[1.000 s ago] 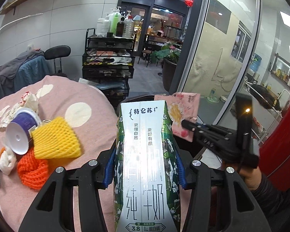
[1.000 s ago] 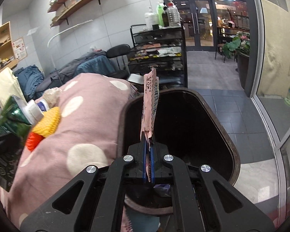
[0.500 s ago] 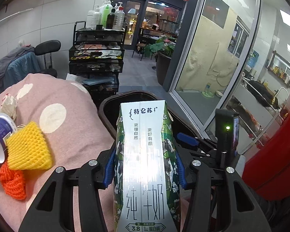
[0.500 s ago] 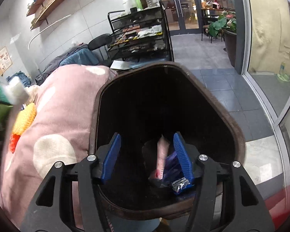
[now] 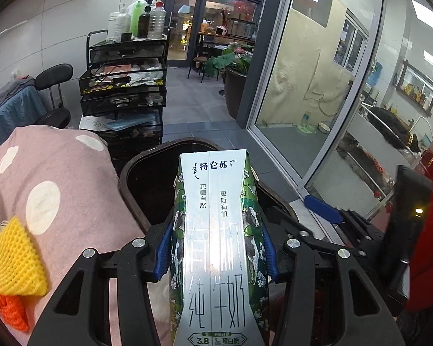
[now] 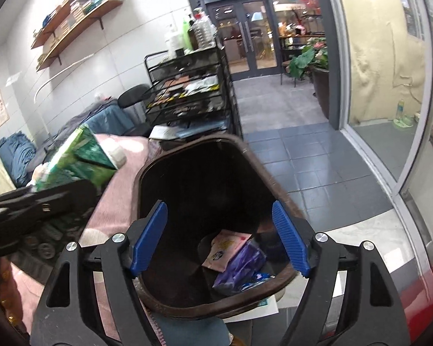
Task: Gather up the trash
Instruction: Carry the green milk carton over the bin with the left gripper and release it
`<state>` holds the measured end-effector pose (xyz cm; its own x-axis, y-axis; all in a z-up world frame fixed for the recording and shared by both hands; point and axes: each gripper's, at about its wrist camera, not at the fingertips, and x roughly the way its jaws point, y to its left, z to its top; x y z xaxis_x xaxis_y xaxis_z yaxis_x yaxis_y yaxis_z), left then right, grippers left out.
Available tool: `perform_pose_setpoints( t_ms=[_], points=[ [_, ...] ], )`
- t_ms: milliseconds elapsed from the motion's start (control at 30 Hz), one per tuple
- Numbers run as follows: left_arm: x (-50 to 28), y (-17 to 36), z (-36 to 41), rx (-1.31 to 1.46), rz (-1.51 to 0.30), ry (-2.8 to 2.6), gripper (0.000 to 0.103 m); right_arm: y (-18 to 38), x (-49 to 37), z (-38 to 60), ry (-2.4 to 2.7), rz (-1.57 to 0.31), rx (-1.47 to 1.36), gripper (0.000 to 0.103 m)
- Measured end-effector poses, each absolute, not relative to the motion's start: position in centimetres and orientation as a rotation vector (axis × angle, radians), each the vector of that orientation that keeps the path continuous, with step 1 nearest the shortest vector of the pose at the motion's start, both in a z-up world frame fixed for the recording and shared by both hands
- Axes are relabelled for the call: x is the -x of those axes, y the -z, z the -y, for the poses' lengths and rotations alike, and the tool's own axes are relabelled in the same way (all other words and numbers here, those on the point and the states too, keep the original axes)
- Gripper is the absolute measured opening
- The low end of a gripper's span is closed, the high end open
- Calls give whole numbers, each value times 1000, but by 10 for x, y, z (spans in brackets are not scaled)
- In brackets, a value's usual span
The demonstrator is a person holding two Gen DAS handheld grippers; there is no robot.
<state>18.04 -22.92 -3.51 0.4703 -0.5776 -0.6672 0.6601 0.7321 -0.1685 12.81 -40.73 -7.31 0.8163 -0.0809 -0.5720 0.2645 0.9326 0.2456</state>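
Tiled floor open at 12 o'clock beyond dark bin [image 6: 147,173] rim, left gripper [image 5: 216,255] clamping milk carton [image 5: 216,230] over it, right gripper [image 6: 219,238] spread wide above pink wrapper [image 6: 226,248], pink dotted cloth [image 5: 72,190] edge at 9 o'clock.

The right tongs [image 6: 219,238] gape empty over the dark bin [image 6: 277,193]; a pink wrapper [image 6: 226,248] lies below between them.
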Motion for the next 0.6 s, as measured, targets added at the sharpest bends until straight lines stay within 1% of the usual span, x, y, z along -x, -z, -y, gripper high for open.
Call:
perform_pose_setpoints(
  t_ms=[267, 600],
  points=[
    [-202, 52, 255, -152, -847, 743, 50, 63, -115, 430, 285, -540, -331, 75],
    [-215, 77, 276, -177, -974, 725, 50, 61, -106, 458, 414, -532, -368, 75]
  ],
)
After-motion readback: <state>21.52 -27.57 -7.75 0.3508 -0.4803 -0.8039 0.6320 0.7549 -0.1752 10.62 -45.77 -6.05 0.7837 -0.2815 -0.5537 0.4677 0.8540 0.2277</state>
